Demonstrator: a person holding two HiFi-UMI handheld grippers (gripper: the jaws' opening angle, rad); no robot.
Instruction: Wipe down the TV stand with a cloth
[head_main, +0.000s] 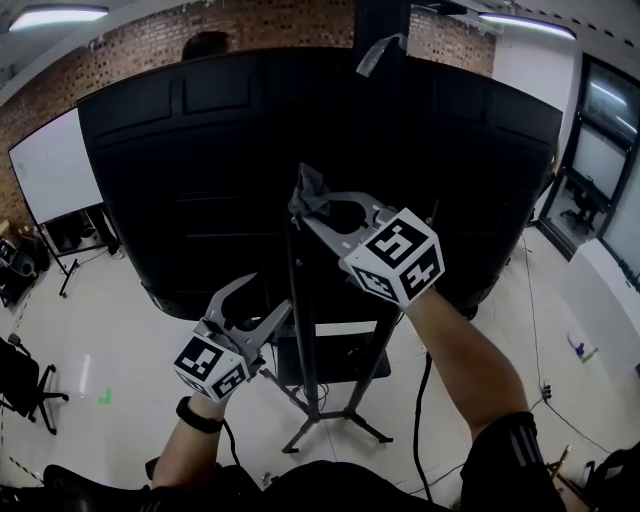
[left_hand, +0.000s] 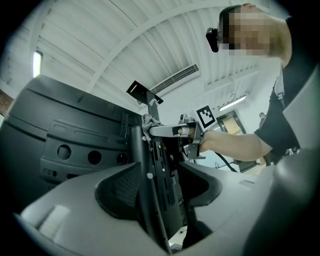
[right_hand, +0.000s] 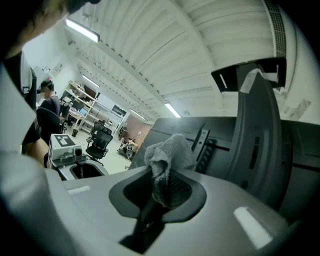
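Step in hand: wiping the TV stand (head_main: 298, 340) post. R gripper (head_main: 316, 206) jaws clenched on cloth (right_hand: 167, 150), held at post top. L gripper (head_main: 266, 298) jaws released, straddling post lower down. Next: draw cloth downward w/ steady pressure.

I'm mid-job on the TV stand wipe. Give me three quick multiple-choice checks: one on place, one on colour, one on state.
1. Where is the cloth?
A on the floor
B high up at the stand's upright post
C on a chair

2. What colour is the cloth?
A red
B yellow
C grey

3. What is the state of the right hand-held gripper?
A shut on the cloth
B open and empty
C holding a cable

Answers:
1. B: the head view shows it at the post's upper end.
2. C: it looks grey in every view.
3. A: its jaws pinch the cloth.
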